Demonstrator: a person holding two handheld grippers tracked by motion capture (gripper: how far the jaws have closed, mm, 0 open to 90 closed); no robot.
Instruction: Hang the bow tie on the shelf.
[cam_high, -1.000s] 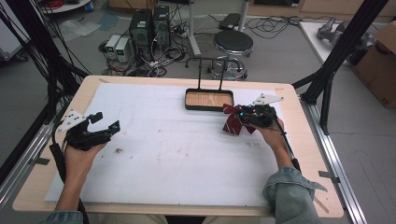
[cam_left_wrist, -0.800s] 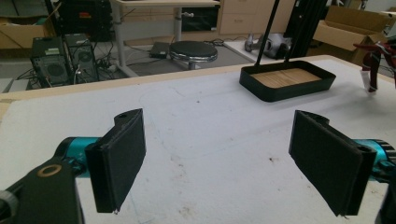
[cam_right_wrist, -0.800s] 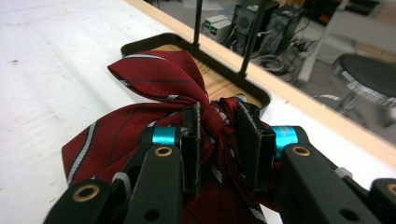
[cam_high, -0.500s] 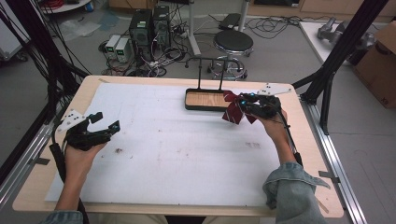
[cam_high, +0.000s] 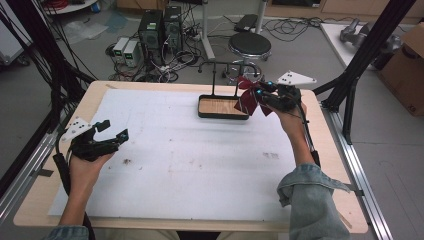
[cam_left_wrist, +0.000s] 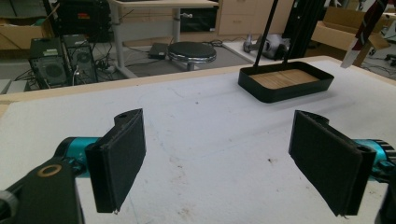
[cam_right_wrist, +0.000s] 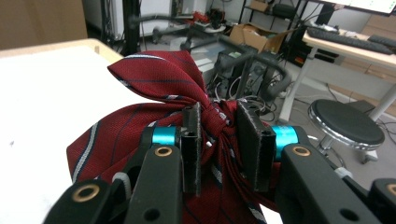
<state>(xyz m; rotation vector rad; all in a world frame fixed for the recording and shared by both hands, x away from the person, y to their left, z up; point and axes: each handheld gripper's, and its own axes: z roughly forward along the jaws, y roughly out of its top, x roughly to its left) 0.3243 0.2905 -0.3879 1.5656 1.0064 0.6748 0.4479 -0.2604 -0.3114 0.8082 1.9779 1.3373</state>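
White-covered table (cam_high: 190, 165), black stand tray (cam_high: 222, 107) with thin rail at far edge. Right gripper (cam_right_wrist: 219, 140) pinches knot of red striped bow tie (cam_right_wrist: 154, 98), held aloft just right of the tray. Left gripper (cam_left_wrist: 219, 163) rests near-left, jaws wide, empty. Risk: narrow knot grip, tie could twist or slip near rail. Right gripper view shows the pinch; high view shows placement.

Your right tongs (cam_right_wrist: 219, 140) are black with teal collars, and the bow (cam_right_wrist: 159, 93) in them is dark red crossed by thin white and navy stripes. Your left tongs (cam_left_wrist: 224, 168) match — black pads, teal behind. The tray (cam_high: 222, 107) has a black rim and a pale wood-grain floor (light tan). The table (cam_high: 200, 165) is white-topped, speckled with brown marks, edged in blond wood.
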